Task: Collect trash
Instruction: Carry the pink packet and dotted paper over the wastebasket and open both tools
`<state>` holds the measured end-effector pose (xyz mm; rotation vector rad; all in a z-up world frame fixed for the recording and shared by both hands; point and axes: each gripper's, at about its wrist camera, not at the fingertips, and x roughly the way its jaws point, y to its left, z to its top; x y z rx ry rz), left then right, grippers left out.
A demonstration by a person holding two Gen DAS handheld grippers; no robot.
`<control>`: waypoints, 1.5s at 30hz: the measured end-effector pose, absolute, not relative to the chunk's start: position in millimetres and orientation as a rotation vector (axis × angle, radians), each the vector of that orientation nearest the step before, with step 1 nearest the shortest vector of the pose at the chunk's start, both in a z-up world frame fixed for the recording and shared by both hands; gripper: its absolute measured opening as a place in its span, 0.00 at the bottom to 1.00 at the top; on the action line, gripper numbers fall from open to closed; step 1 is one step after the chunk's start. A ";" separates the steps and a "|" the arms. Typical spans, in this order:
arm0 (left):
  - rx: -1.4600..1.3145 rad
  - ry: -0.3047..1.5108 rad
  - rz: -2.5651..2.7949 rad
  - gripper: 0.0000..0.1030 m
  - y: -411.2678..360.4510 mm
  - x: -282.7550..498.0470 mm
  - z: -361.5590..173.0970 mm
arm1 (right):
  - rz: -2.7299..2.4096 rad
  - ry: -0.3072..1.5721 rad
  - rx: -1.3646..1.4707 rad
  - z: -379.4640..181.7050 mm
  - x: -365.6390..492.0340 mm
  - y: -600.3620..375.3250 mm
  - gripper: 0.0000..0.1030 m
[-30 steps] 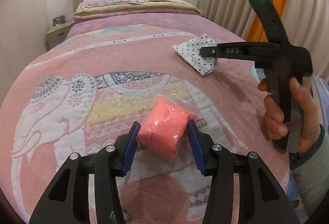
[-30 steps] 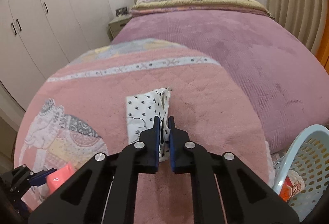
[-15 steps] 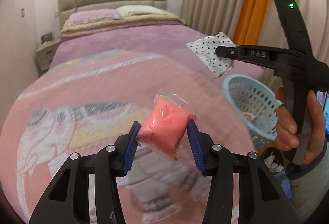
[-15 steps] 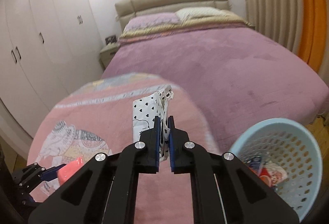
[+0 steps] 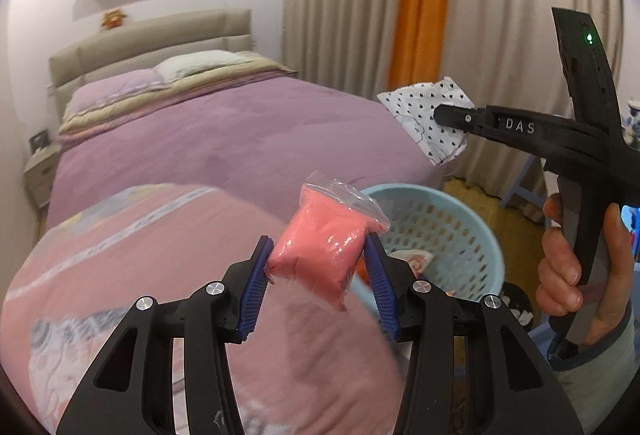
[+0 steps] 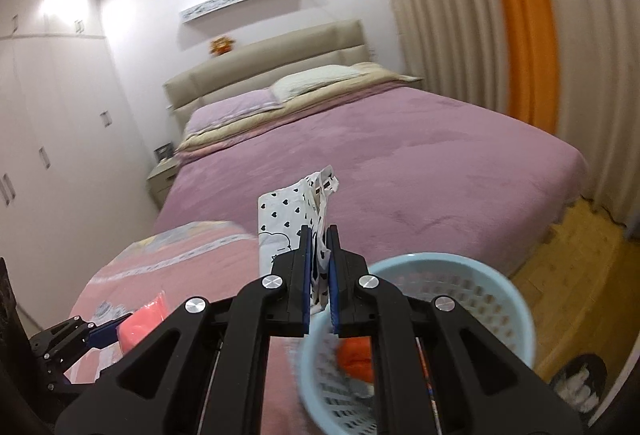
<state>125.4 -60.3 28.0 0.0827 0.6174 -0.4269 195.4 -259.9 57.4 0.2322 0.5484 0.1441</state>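
Blue basket (image 5: 476,231) beside bed (image 5: 224,139) — curtains (image 5: 420,15) behind.

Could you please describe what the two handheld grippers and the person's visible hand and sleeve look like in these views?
Both the left gripper and the right gripper are matte black plastic with cut-out triangular arms, silver round screws and ribbed blue pads. Seen from the side, the right one has a pistol-style handle, white "DAS" lettering and a small green light. The bare right hand emerges from a grey sleeve cuff.
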 end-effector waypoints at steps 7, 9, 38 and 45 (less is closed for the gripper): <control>0.128 0.654 -0.510 0.44 -112.1 148.7 19.6 | 0.038 0.583 0.300 52.8 196.9 -311.0 0.05; 0.140 0.668 -0.530 0.44 -124.1 155.5 14.9 | 0.013 0.602 0.310 47.7 198.2 -321.0 0.05; 0.153 0.724 -0.522 0.74 -152.1 175.4 -26.9 | -0.032 0.739 0.354 -1.6 211.0 -352.6 0.42; 0.085 0.711 -0.495 0.74 -124.2 167.6 -22.2 | -0.007 0.737 0.325 3.6 207.9 -334.0 0.42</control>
